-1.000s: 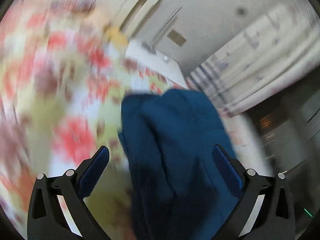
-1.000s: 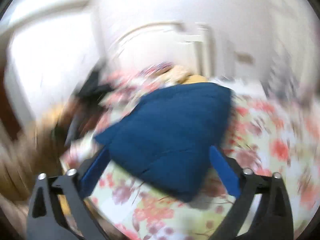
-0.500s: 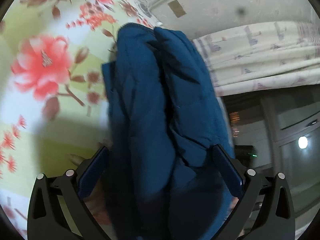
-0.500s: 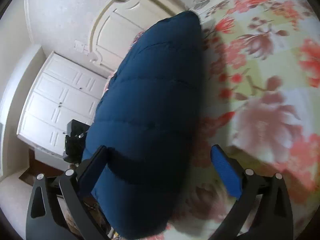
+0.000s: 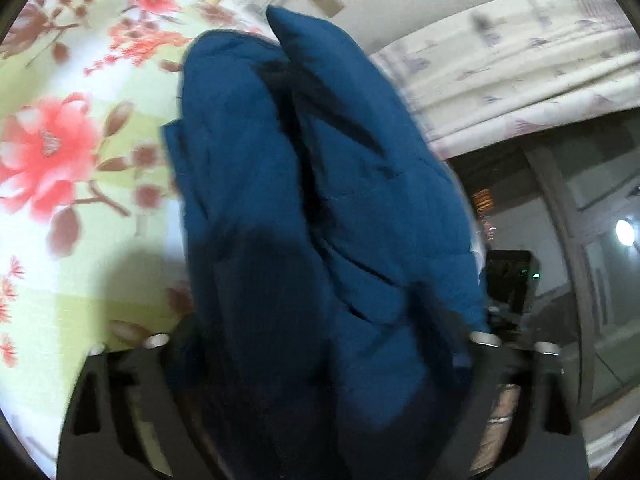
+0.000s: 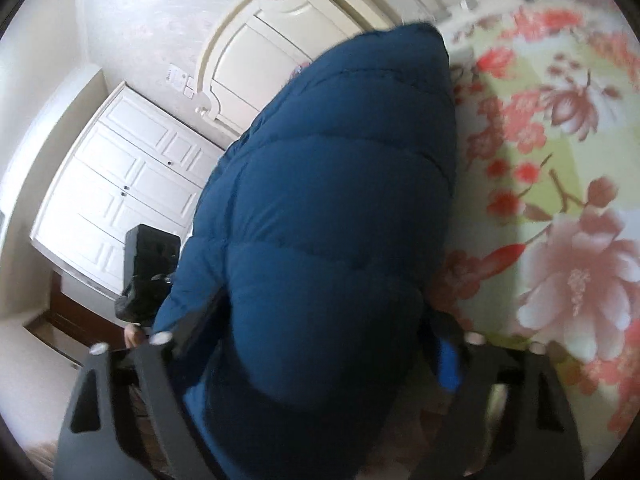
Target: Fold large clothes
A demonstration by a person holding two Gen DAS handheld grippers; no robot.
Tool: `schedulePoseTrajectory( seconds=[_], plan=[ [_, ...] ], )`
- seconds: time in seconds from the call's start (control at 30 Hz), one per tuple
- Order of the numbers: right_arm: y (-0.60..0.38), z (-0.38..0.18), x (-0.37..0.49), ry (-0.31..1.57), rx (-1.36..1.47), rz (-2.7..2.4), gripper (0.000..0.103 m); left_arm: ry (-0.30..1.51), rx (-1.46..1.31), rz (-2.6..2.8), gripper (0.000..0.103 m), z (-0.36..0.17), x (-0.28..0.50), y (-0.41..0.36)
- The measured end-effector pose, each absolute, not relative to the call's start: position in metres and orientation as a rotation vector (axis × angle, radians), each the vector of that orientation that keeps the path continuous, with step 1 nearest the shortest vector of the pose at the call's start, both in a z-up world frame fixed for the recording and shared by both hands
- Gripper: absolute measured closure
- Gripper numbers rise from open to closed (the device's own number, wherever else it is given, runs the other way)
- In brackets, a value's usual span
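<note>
A dark blue padded jacket (image 5: 312,208), folded into a thick bundle, lies on the flowered bedspread (image 5: 60,152). My left gripper (image 5: 320,344) stands wide around one end of the bundle, jaws apart, with the jacket bulging between them and hiding the pads. The same jacket (image 6: 320,208) fills the right wrist view. My right gripper (image 6: 316,344) stands wide around its other end, with the blue pad of one finger (image 6: 448,360) showing at the right.
The bedspread (image 6: 560,160) stretches to the right in the right wrist view. White wardrobe doors (image 6: 132,184) and a black object (image 6: 148,264) stand beyond the bed. A pale curtain (image 5: 520,72) and a dark glass door (image 5: 580,240) are in the left wrist view.
Both grippers have swung down and moved in onto the jacket's two ends. The bundle now sits deeper between each pair of jaws and covers the pads.
</note>
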State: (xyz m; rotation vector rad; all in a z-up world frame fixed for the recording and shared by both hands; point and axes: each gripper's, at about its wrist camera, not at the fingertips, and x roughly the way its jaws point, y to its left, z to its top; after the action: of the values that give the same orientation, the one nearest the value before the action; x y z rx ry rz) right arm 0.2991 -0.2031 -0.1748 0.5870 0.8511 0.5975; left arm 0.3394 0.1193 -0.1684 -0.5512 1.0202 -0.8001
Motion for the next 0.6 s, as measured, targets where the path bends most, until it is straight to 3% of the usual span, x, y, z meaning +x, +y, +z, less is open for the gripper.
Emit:
schedulePoseTrajectory(
  seconds=[0.03, 0.2, 0.43, 0.6],
  plan=[
    [-0.204, -0.173, 0.295, 0.826, 0.567, 0.595, 0.032, 0.983, -0.542, -0.804, 0.040, -0.166, 0.336, 0.118],
    [-0.206, -0.143, 0.286, 0.697, 0.449, 0.560, 0.048, 0.807, -0.586, -0.801, 0.055, -0.143, 0.331, 0.107],
    [-0.262, -0.081, 0.315, 0.577, 0.433, 0.509, 0.048, 0.708, -0.579, -0.854, 0.056, -0.082, 0.384, 0.054],
    [-0.314, -0.099, 0.349, 0.675, 0.462, 0.445, 0.046, 0.818, -0.547, -0.832, 0.055, -0.108, 0.426, 0.000]
  ],
)
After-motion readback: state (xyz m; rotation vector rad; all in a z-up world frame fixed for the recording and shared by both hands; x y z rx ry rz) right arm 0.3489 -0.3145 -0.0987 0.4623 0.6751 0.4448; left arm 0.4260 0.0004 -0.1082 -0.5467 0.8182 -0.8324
